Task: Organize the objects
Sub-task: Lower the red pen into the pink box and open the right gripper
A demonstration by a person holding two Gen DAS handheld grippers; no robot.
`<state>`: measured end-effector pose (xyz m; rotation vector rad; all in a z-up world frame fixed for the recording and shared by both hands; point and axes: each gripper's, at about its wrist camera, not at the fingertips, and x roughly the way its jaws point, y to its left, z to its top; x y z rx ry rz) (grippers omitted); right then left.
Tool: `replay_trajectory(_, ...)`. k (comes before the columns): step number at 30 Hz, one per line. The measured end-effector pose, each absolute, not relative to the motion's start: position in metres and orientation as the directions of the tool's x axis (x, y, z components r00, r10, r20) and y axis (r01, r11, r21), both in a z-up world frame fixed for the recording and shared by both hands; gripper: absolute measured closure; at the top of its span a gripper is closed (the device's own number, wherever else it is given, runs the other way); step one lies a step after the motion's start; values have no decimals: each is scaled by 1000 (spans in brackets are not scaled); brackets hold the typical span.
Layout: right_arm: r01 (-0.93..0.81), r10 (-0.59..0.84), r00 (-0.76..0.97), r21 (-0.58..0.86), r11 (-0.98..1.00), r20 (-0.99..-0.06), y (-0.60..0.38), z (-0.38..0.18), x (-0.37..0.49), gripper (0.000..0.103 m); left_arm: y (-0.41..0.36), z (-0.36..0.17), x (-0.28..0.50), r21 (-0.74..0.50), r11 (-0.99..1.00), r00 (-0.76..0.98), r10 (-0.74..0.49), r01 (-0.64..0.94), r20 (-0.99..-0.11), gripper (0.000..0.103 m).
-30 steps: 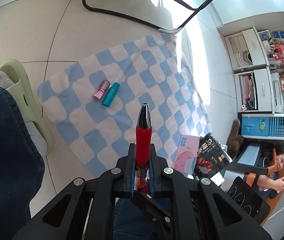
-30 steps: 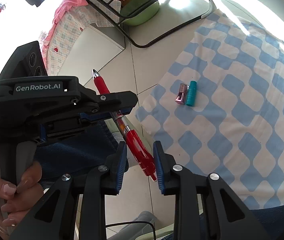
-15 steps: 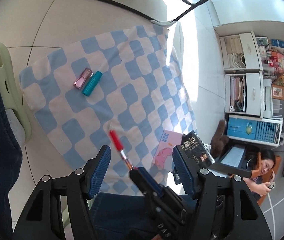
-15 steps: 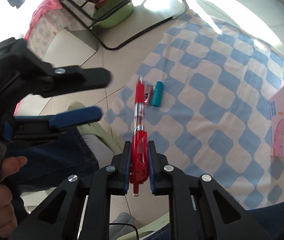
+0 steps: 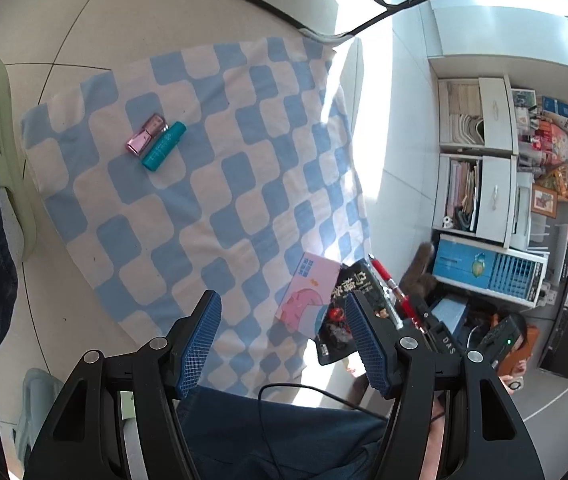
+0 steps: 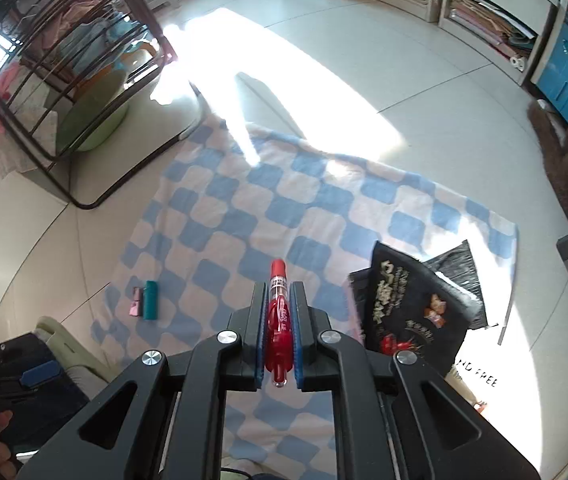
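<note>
Sorted: pink bottle point(image 5: 146, 139) and teal tube point(image 5: 163, 146) side by side on checked cloth point(image 5: 220, 184) | In hand: red pen point(image 6: 279, 312) clamped in closing right hand-held gripper point(image 6: 279, 320); left hand-held gripper point(image 5: 282, 344) wide, empty | Left: pen, pink box point(image 5: 307, 294), black packet point(image 6: 411, 308) apparently unplaced

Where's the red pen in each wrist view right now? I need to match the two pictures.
Left wrist: red pen low right of centre, over the black packet's right edge, held by the right gripper.
Right wrist: red pen bottom centre, clamped between the right gripper's closing jaws, tip pointing away.
Shared landmark: teal tube on the checked cloth.
</note>
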<state>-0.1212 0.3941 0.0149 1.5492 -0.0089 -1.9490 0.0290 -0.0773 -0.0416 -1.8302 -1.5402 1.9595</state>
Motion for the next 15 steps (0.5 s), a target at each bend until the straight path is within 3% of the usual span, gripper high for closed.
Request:
replay_trajectory(11, 265, -433, -94, 396, -879, -897, 440, -34, -171, 92, -93, -48, 23, -614, -519, -285, 578, 594, -764, 40)
replay_trajectory(15, 294, -411, -110, 365, -883, -905, 426, -37, -174, 92, -102, -50, 29, -593, -509, -285, 558, 624, -779, 40)
